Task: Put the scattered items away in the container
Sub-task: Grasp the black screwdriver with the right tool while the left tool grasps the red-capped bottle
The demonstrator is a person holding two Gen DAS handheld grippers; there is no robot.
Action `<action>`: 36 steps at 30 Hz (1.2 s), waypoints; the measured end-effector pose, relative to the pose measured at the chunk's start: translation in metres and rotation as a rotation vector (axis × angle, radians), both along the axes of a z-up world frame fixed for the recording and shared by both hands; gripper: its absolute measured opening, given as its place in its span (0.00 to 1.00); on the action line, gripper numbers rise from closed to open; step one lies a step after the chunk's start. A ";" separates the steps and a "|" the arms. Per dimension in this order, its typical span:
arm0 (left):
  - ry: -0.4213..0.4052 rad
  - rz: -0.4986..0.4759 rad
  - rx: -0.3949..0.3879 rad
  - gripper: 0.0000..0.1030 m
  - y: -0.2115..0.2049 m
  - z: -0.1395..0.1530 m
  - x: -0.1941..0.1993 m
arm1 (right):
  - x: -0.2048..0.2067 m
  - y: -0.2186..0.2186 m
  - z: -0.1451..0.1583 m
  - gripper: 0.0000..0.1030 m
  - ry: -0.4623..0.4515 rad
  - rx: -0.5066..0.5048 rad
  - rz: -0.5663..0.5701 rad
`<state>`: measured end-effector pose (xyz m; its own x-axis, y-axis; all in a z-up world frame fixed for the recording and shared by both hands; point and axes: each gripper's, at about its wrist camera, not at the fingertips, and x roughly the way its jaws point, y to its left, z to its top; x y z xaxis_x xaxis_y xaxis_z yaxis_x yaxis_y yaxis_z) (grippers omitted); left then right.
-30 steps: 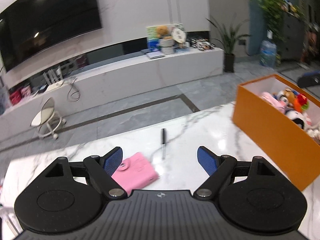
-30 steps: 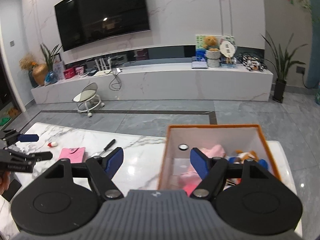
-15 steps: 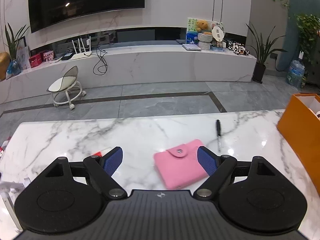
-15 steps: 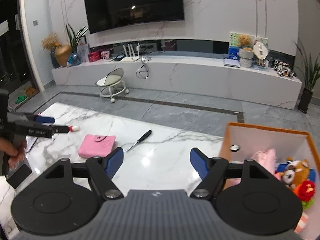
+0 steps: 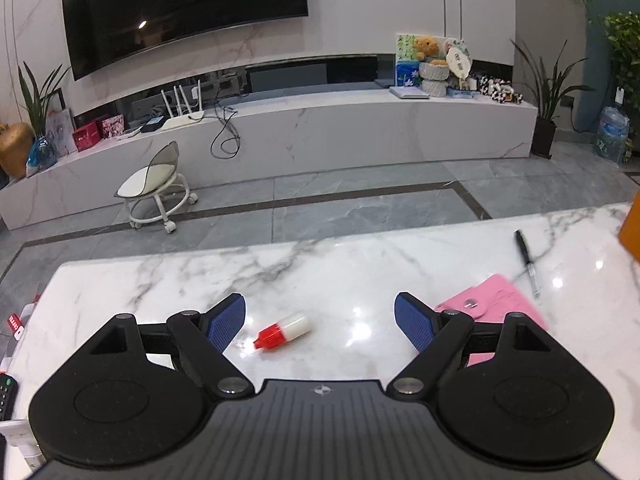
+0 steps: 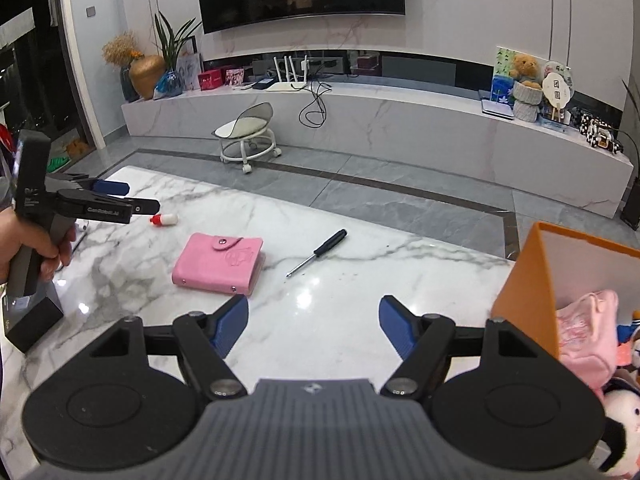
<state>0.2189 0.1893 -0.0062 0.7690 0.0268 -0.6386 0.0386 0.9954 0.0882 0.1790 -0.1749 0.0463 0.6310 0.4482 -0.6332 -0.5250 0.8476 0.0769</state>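
Left gripper point(image 5: 319, 318): jaws spread wide and empty, held low over the counter point(image 5: 344, 268), level and pointing forward; the person's hand point(image 6: 38, 246) gripped its handle.
Bottle point(image 5: 283, 331): small, white with a red cap, lay on its side between the left jaws, nearer the left one, untouched.
Right gripper point(image 6: 314, 328): jaws spread, empty, hovering above bare counter.
Wallet point(image 6: 218, 263): pink, flat, just beyond the right gripper's left jaw.
Screwdriver point(image 6: 318, 252): black-handled, beside the wallet, apart from it.
Box point(image 6: 528, 292): orange, at right, with soft toys point(image 6: 588, 336) inside.
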 end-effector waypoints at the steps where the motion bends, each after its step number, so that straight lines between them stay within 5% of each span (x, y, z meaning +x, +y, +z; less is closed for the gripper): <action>1: 0.012 0.007 -0.002 0.94 0.003 -0.005 0.003 | 0.001 0.002 -0.002 0.71 -0.002 -0.003 0.002; 16: 0.066 0.096 -0.075 0.94 0.023 -0.030 0.028 | 0.037 0.042 -0.051 0.63 0.011 -0.092 -0.096; 36: 0.095 0.103 -0.102 0.94 0.035 -0.048 0.034 | 0.124 0.104 -0.090 0.48 0.039 -0.020 -0.240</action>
<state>0.2530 0.2238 -0.0547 0.7013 0.0338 -0.7121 -0.0609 0.9981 -0.0126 0.3027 -0.0709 -0.0433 0.6929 0.2760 -0.6661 -0.3057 0.9491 0.0752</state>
